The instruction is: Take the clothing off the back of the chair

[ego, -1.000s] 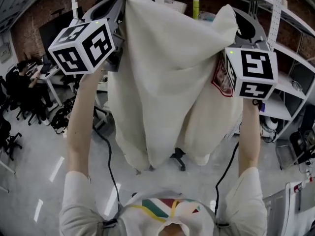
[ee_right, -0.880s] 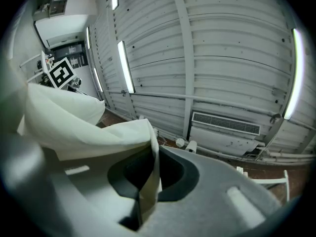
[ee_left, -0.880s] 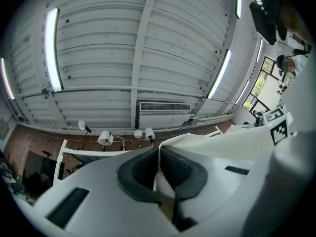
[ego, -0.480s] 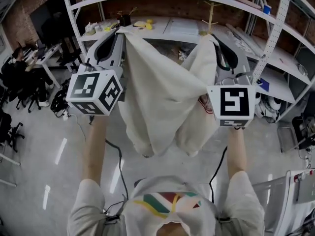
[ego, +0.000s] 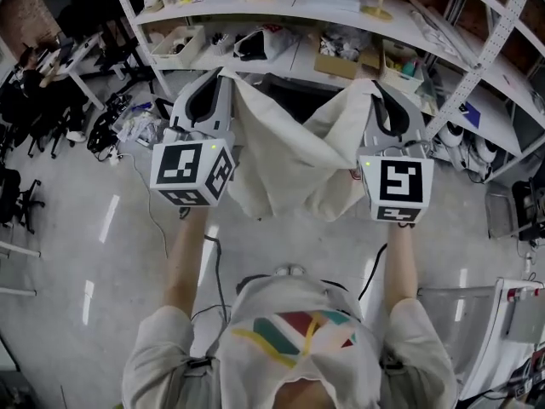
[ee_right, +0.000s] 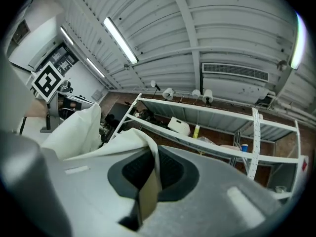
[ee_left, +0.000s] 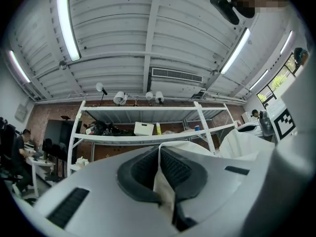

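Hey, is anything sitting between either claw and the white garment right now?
Nothing visible. The left claw and the right claw are each shut directly on the garment, which hangs between them.

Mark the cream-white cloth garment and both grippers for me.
cream-white cloth garment (ego: 289, 164), head view, middle of the sagging fabric.
left gripper (ee_left: 159, 158), left gripper view, between fingertips, on the pinched garment.
right gripper (ee_right: 152, 158), right gripper view, between fingertips, on the pinched garment.

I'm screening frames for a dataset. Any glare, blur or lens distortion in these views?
Head view: sharp, even light, white clothing not washed out, glare streaks on the floor. Left gripper view: strong fisheye, dark corners, ceiling lamp blown out, mosaic patch top right. Right gripper view: same fisheye, blown lamp.
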